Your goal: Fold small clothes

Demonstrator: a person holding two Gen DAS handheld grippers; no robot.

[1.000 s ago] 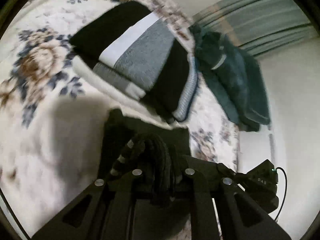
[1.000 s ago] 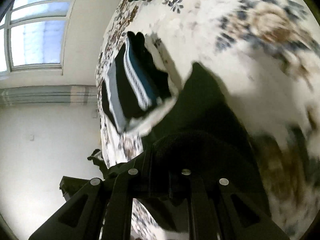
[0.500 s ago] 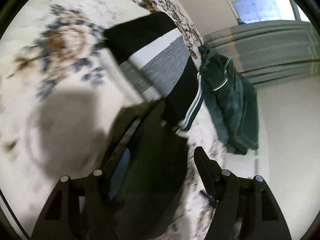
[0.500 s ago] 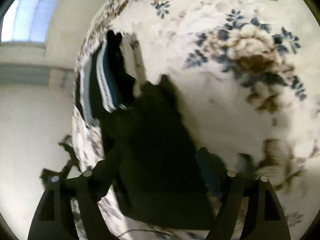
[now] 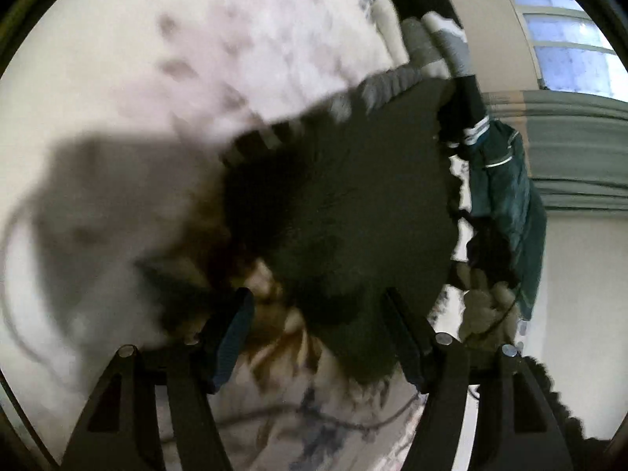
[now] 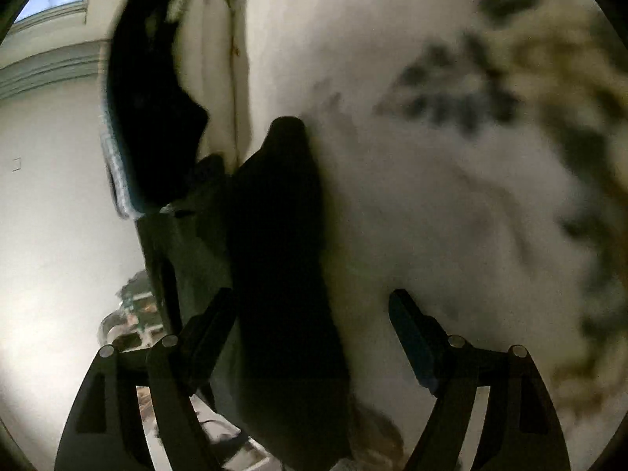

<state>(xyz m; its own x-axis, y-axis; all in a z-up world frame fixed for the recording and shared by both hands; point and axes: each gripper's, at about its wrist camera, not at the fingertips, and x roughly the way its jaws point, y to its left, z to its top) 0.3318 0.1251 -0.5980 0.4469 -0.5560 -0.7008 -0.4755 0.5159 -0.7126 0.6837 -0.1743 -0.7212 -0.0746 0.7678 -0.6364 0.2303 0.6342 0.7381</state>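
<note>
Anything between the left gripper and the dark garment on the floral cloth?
Nothing visible. The dark garment lies flat on the floral cloth right ahead of the open left gripper, its near edge between the fingers. The folded stack sits beyond it, out of the way.

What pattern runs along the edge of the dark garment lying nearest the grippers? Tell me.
Grey-and-dark stripes along the edge of the dark garment; clearest in the left wrist view.

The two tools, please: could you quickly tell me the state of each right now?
Left tool: open, holding nothing; the dark garment lies loose between its fingers.
Right tool: jaws opening, gripping nothing; the dark garment lies between them.
</note>
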